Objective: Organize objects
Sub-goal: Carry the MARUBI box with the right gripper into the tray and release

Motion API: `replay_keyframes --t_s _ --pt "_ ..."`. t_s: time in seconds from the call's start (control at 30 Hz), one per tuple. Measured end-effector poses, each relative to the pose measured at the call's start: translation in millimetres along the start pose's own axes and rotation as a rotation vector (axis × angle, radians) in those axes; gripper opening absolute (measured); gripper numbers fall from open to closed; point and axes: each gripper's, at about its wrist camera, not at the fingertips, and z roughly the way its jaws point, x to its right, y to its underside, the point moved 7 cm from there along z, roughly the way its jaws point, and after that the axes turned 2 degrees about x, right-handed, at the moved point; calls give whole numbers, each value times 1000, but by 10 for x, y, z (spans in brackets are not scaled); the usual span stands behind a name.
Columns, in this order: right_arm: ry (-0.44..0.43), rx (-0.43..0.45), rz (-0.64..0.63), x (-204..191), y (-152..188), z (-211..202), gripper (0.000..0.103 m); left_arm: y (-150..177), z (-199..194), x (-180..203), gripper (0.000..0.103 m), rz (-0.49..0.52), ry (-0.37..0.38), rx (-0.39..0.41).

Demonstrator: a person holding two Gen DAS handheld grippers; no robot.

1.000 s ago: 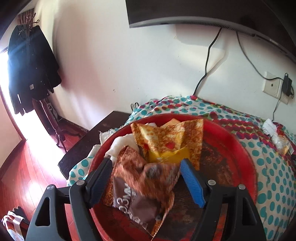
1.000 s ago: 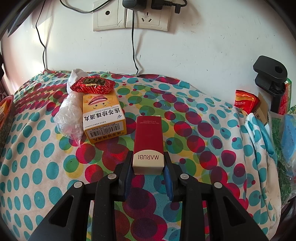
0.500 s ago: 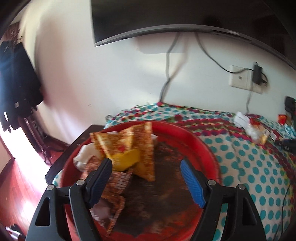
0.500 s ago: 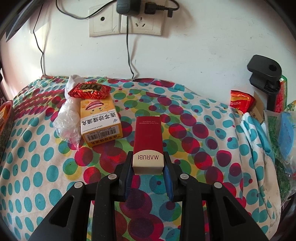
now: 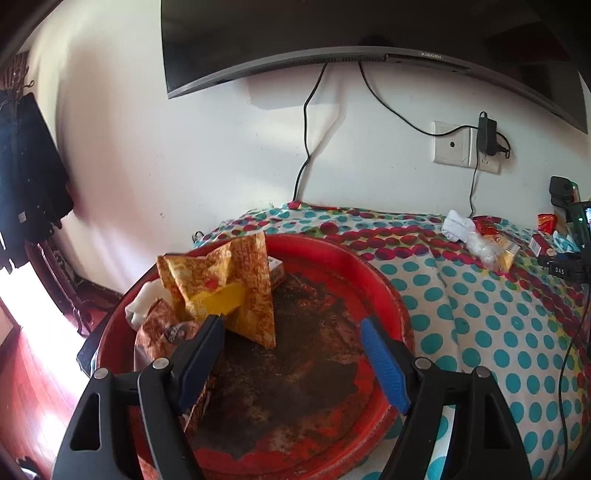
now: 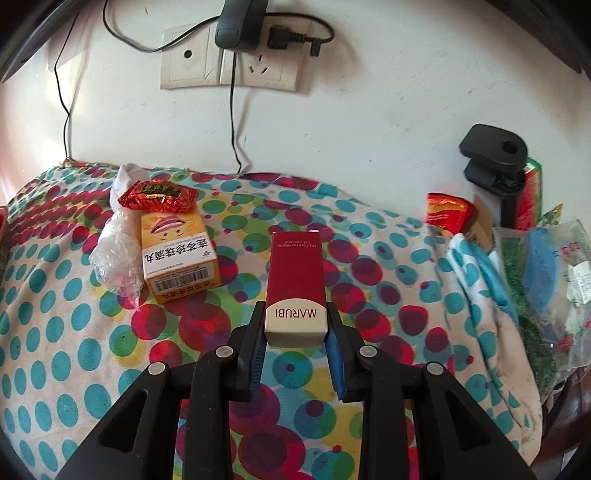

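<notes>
My left gripper (image 5: 291,332) is open and empty above a worn red round tray (image 5: 388,291). An orange and yellow snack bag (image 5: 229,284) and a brown snack bag (image 5: 162,328) lie in the tray's left part, by my left finger. My right gripper (image 6: 295,325) is shut on the near end of a red MARUBI box (image 6: 295,269) over the dotted cloth (image 6: 55,332). An orange medicine box (image 6: 177,251), a red foil packet (image 6: 157,194) and a crumpled plastic bag (image 6: 116,254) lie to its left.
A small box (image 5: 275,271) sits in the tray behind the orange bag. Wall sockets with plugs and cables (image 6: 232,55) are behind the table. A black clamp (image 6: 495,162), red packets (image 6: 447,214) and plastic bags (image 6: 546,266) crowd the right side. A TV (image 5: 369,33) hangs above.
My left gripper has swung to the right, so the snack bags now lie at its left finger instead of between the fingers. My right gripper has lifted and moved forward a little with the red box.
</notes>
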Motion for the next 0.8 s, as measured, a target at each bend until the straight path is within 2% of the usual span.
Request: replay_keyframes --t_s 0.03,0.23,0.33,0.4,0.53,0.67,0.8 --pt "11 3 2 17 -3 4 28 -2 -5 19 79 -1 20 1" --pt "93 -34 -29 -65 4 95 28 -88 -85 -71 79 -43 23 30" --pt "84 -44 -28 -152 31 6 28 -157 -133 -179 79 -96 39 54" --pt "62 -26 -41 -250 -1 -129 28 -185 -151 -249 79 -139 51 88" --pt "-5 29 -77 -499 -112 -471 28 -140 -38 -292 79 -142 43 39" --pt "-121 63 -119 -911 -188 -799 28 -114 -14 -324 79 -146 43 28" --pt "-258 86 -166 -1489 -226 -1059 28 -90 -11 -366 79 -169 61 12"
